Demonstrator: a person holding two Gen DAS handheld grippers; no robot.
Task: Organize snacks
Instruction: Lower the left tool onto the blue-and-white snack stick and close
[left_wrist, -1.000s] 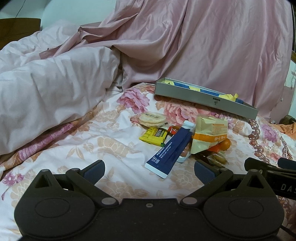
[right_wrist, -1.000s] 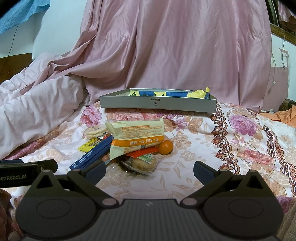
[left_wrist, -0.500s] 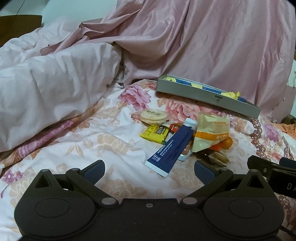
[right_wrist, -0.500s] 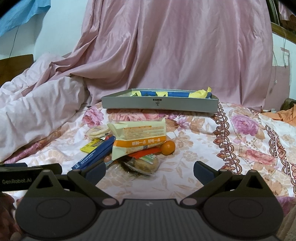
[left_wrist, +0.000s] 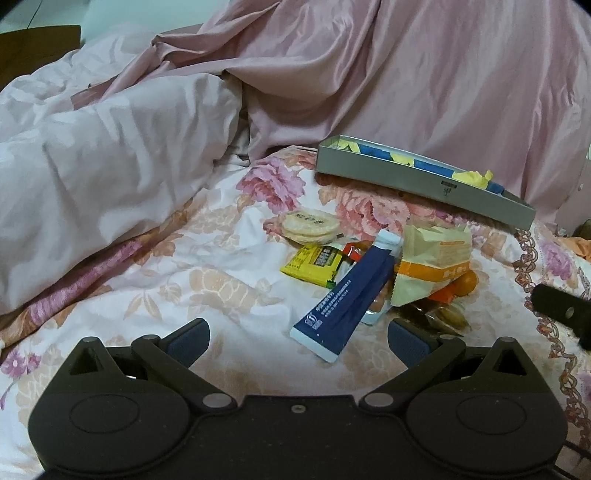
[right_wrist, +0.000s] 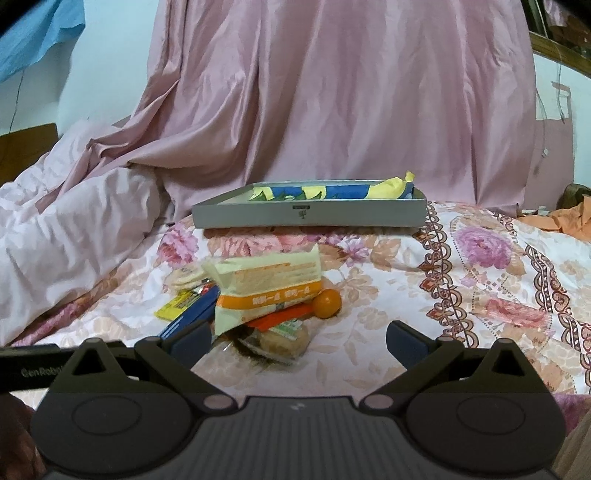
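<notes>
A heap of snacks lies on the floral bedsheet. It holds a dark blue tube (left_wrist: 349, 291), a yellow packet (left_wrist: 314, 263), round rice crackers (left_wrist: 308, 224), a cream and orange bag (left_wrist: 436, 264) (right_wrist: 267, 288), a small orange fruit (right_wrist: 327, 302) and a wrapped bun (right_wrist: 284, 338). Behind the heap stands a grey tray (left_wrist: 417, 184) (right_wrist: 306, 218) with blue and yellow paper inside. My left gripper (left_wrist: 297, 338) is open just short of the blue tube. My right gripper (right_wrist: 297, 338) is open, its fingers either side of the bun, nothing held.
A bunched pale pink duvet (left_wrist: 96, 166) rises on the left. A pink satin drape (right_wrist: 332, 103) hangs behind the tray. Orange cloth (right_wrist: 565, 221) lies at the far right. Bare floral sheet (right_wrist: 480, 288) stretches right of the heap.
Both grippers have moved forward towards the snack heap, which now looks nearer. The right gripper's fingers now flank the bun. Nothing was grasped.
</notes>
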